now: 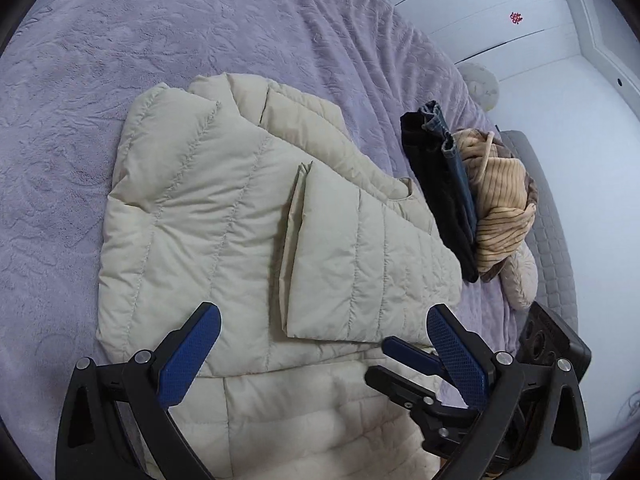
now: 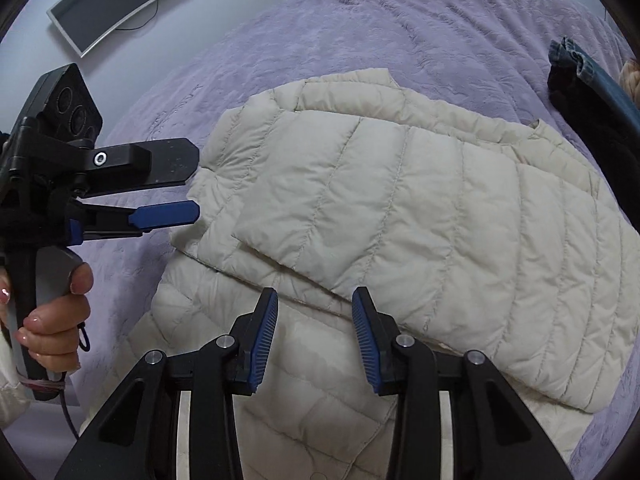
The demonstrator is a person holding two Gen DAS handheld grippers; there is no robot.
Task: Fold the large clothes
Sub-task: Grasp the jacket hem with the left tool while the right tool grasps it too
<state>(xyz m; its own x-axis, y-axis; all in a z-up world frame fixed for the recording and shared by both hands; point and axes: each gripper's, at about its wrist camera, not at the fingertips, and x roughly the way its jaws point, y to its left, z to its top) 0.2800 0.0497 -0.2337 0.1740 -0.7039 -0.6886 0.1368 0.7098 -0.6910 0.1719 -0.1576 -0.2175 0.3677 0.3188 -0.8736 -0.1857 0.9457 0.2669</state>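
While both the left gripper (image 1: pixel 324 332) and right gripper (image 2: pixel 315 320) gape empty, the cream quilted jacket (image 1: pixel 240 216) lies part-folded.

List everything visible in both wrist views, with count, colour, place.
puffer jacket: 1, cream, quilted, partly folded, centre of the bed
bedspread: 1, lilac, textured, covers the bed under the jacket
dark garment: 1, black, folded, right of the jacket
jeans: 1, blue denim, folded, on the dark garment's right side
striped knit: 1, tan, heaped at the bed's right edge
wall screen: 1, dark with pale frame, on the wall, right wrist view
left claw: 1, black with blue pads, open above the jacket's near part
right claw: 1, black with blue pads, open over a fold edge
left hand: 1, grips the left claw's handle
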